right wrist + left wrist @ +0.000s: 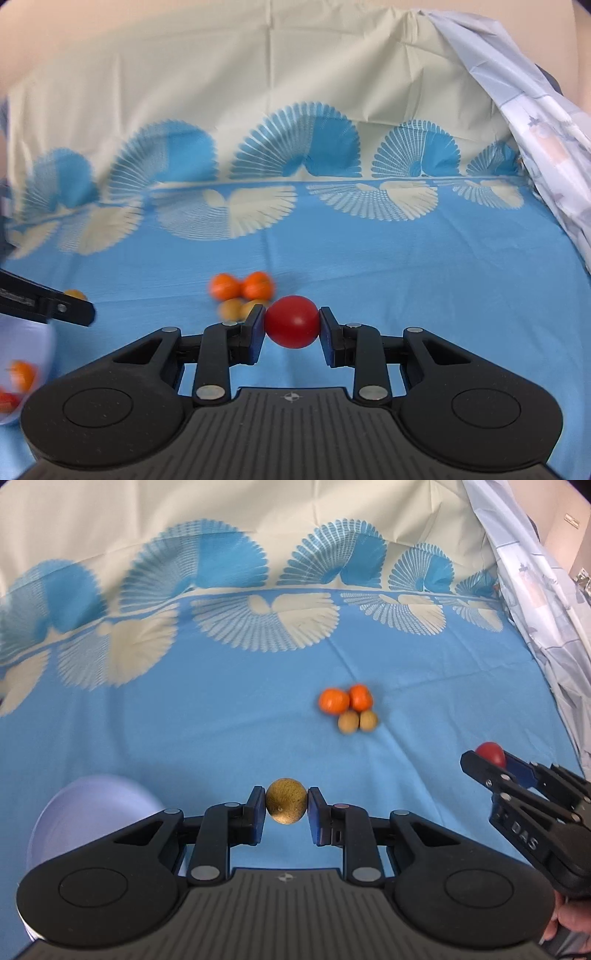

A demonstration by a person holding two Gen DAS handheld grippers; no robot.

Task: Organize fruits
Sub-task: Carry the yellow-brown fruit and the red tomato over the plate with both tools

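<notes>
My left gripper [286, 806] is shut on a small brown round fruit [286, 801] and holds it above the blue cloth. My right gripper [291, 323] is shut on a red round fruit [291, 321]; it also shows in the left wrist view [491, 762] at the right with the red fruit [491, 754]. Two oranges [334, 700] [360, 697] and two small brown fruits [348, 722] [368, 720] lie clustered on the cloth. A pale lilac bowl [92, 805] sits at lower left; in the right wrist view the bowl [40, 343] holds an orange [22, 374] and a red fruit [7, 402].
A blue and cream patterned cloth [221, 720] covers the surface and rises behind. A crumpled pale printed sheet [535, 602] hangs at the right edge. The left gripper's finger [48, 304] shows at the left of the right wrist view.
</notes>
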